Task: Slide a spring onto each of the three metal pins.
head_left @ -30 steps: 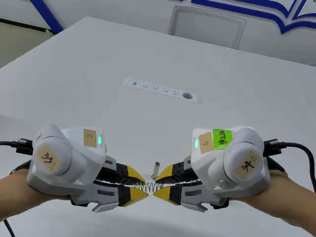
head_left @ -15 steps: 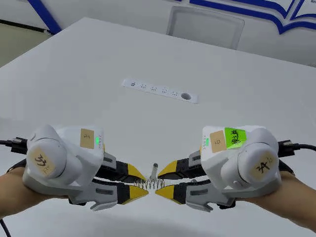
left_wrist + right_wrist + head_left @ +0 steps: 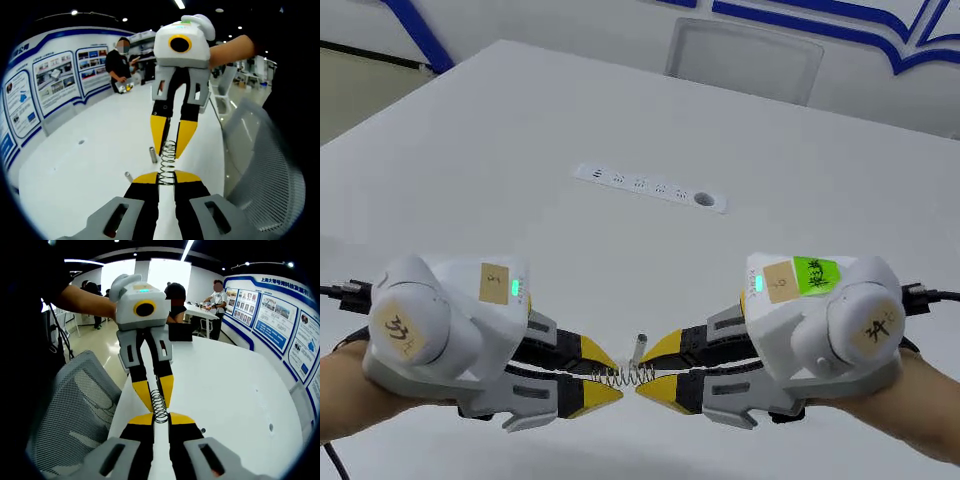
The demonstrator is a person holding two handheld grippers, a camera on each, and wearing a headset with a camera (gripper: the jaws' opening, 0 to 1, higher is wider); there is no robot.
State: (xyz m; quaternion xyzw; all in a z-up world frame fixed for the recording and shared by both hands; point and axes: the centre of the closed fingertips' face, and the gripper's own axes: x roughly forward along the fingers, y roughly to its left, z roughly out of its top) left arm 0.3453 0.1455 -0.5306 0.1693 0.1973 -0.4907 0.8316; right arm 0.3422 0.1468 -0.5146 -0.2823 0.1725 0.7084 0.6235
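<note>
Above the white counter [image 3: 620, 130], left gripper [image 3: 606, 378] and right gripper [image 3: 654, 376] jaws pinch opposite ends of one spring [image 3: 625, 376], near an upright pin [image 3: 639, 347].

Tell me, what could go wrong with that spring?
The spring is pinched at both ends, by the left gripper and the right gripper. If they pull apart, it might stretch or pop loose. It lies sideways near the upright pin, so once one end is let go it could droop and miss the pin.
</note>
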